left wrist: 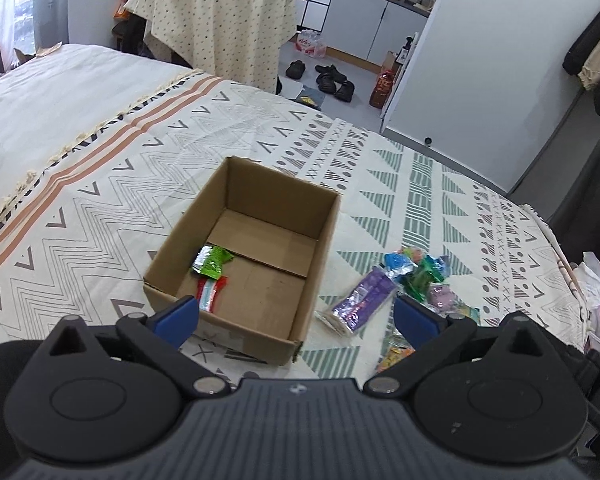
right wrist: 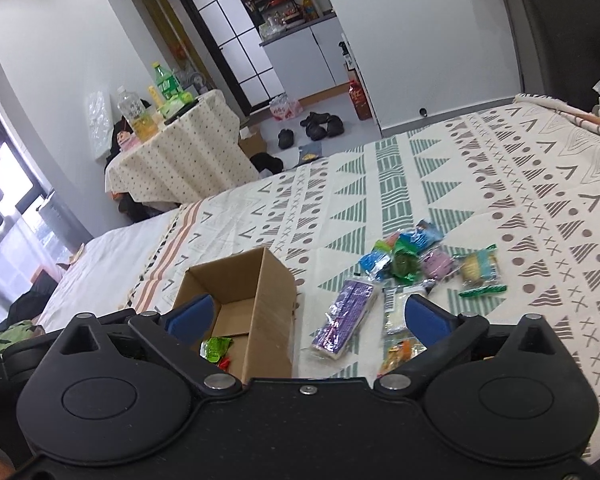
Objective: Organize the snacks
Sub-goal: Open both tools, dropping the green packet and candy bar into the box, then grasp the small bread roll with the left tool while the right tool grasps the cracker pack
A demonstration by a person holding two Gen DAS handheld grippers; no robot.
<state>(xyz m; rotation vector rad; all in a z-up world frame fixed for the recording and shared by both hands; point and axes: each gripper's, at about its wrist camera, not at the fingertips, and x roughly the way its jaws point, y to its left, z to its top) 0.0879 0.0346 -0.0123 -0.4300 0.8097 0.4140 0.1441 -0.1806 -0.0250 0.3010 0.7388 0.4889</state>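
Note:
An open cardboard box [left wrist: 320, 248] sits on the patterned bedspread; it also shows in the right wrist view [right wrist: 272, 300]. Inside lie a green snack packet [left wrist: 212, 260] and a red-and-white packet [left wrist: 212, 294]. To its right lies a pile of snacks: a purple packet [left wrist: 360, 300] [right wrist: 346, 320], blue and green packets [left wrist: 416, 268] [right wrist: 400, 252], and a yellow-green packet [right wrist: 478, 270]. My left gripper [left wrist: 296, 312] is open and empty above the box's near edge. My right gripper [right wrist: 308, 316] is open and empty above the purple packet.
The bedspread [left wrist: 140, 184] covers a bed. Beyond it stand a cloth-covered table [left wrist: 220, 20] with bottles, shoes on the floor [left wrist: 332, 80] and a white cabinet [left wrist: 368, 24]. A dark chair [right wrist: 560, 28] stands by the bed's right side.

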